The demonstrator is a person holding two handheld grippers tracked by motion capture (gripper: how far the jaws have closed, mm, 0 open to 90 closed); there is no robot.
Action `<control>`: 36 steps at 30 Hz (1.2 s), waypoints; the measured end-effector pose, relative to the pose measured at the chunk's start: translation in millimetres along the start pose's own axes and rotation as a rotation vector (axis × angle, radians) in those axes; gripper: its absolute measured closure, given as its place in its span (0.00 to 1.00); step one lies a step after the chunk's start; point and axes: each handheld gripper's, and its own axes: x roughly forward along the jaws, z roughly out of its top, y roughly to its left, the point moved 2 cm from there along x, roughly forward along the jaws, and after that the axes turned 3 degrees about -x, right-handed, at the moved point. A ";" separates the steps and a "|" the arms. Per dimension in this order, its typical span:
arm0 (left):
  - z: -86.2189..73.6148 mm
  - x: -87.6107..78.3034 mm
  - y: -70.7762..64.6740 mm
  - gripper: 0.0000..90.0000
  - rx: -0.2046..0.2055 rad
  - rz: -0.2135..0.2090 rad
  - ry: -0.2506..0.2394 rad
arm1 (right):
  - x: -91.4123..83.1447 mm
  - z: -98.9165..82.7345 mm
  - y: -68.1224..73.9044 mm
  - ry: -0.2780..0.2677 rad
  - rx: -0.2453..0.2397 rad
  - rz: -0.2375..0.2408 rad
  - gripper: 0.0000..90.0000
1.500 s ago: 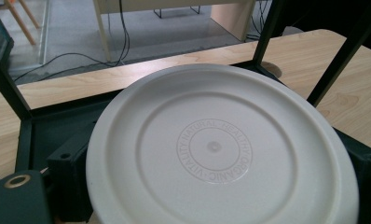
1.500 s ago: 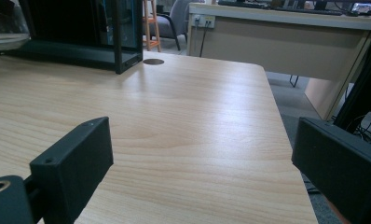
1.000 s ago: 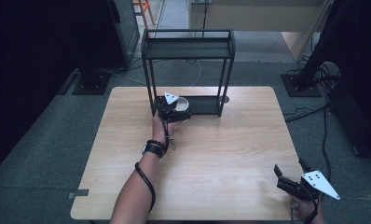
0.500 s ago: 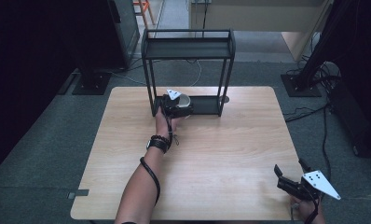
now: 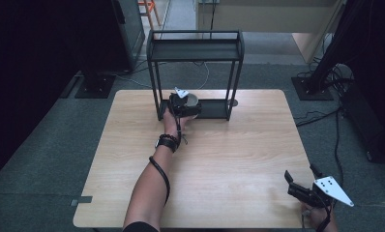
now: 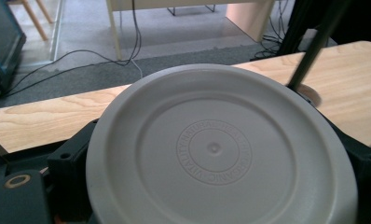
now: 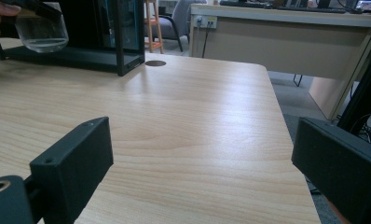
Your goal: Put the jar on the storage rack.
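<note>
Now your left gripper (image 5: pixel 185 104) pinches the grey bowl (image 6: pixel 216 149) between its fingers at the black rack (image 5: pixel 195 48) — your right gripper (image 5: pixel 302 191) rests spread at the surface (image 5: pixel 229 154) corner.

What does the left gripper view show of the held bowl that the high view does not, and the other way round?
Left gripper view: the underside of the grey bowl close up, with a ring of embossed lettering. High view: the whole black rack, the left gripper at its lower shelf, and the open right gripper near the table's near right corner. Both: the grey bowl, the wooden table, a rack post.
</note>
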 end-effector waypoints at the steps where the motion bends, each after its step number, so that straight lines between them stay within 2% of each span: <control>1: 0.3 1.6 0.6 0.12 -0.003 0.005 -0.001 | 0.1 0.0 0.0 0.000 0.001 0.000 0.05; 14: 7.6 15.5 7.0 0.12 0.009 0.010 0.015 | 0.8 0.3 -2.0 0.001 0.007 0.008 0.05; 21: 6.1 22.5 5.8 0.12 0.020 0.022 0.022 | 1.4 0.4 -2.2 0.001 0.006 0.010 0.05; 25: 4.6 24.2 6.7 0.11 0.010 0.025 0.016 | 1.2 0.0 -3.2 -0.001 0.008 0.015 0.05; 28: 4.3 26.5 2.5 0.11 0.025 0.036 0.013 | 1.4 0.2 -2.6 0.000 0.004 0.014 0.05; 32: 3.7 28.0 -0.6 0.11 -0.011 0.058 0.005 | 1.2 0.2 -1.4 0.001 -0.001 0.012 0.05; 34: 4.5 28.5 -4.5 0.11 -0.025 0.085 0.004 | 1.1 -0.1 -1.5 -0.002 -0.003 0.012 0.05; 36: 5.1 27.8 -5.3 0.11 -0.035 0.088 0.000 | 0.8 -0.3 -1.6 -0.002 0.000 0.012 0.05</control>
